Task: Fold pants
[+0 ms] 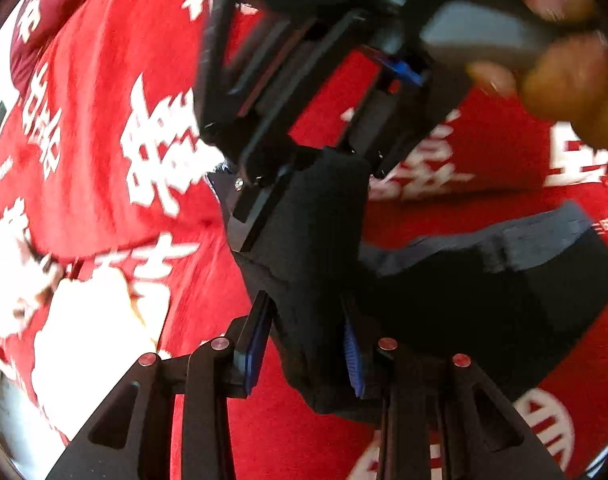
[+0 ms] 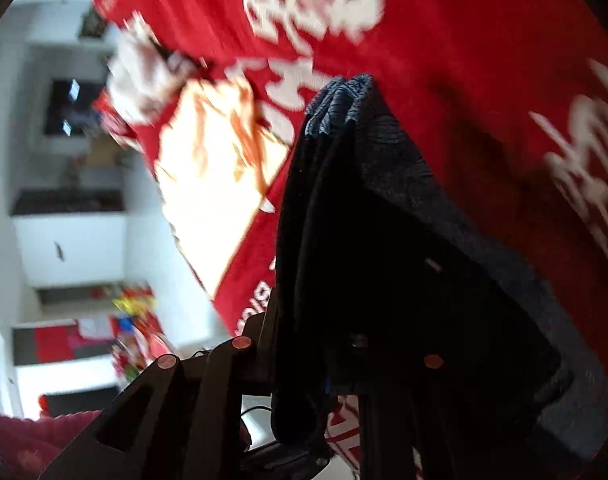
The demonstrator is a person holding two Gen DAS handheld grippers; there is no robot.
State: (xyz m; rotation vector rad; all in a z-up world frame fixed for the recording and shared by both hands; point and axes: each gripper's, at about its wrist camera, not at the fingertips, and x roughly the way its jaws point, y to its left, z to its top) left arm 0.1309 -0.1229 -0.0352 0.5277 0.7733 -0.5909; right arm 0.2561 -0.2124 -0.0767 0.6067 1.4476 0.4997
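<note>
Left wrist: left gripper (image 1: 306,340) clamped on black pants (image 1: 444,292) above red cloth (image 1: 104,128), right gripper (image 1: 264,184) just ahead gripping the same fabric; right wrist: pants (image 2: 384,240) bunched between the closed jaws

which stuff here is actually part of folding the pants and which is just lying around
Part of the job:
- black pants, held up off the cloth
- left gripper, shut on the pants
- right gripper, shut on the pants

Just lying about:
- red cloth with white characters
- white patch on the cloth
- shelves in the background
</note>
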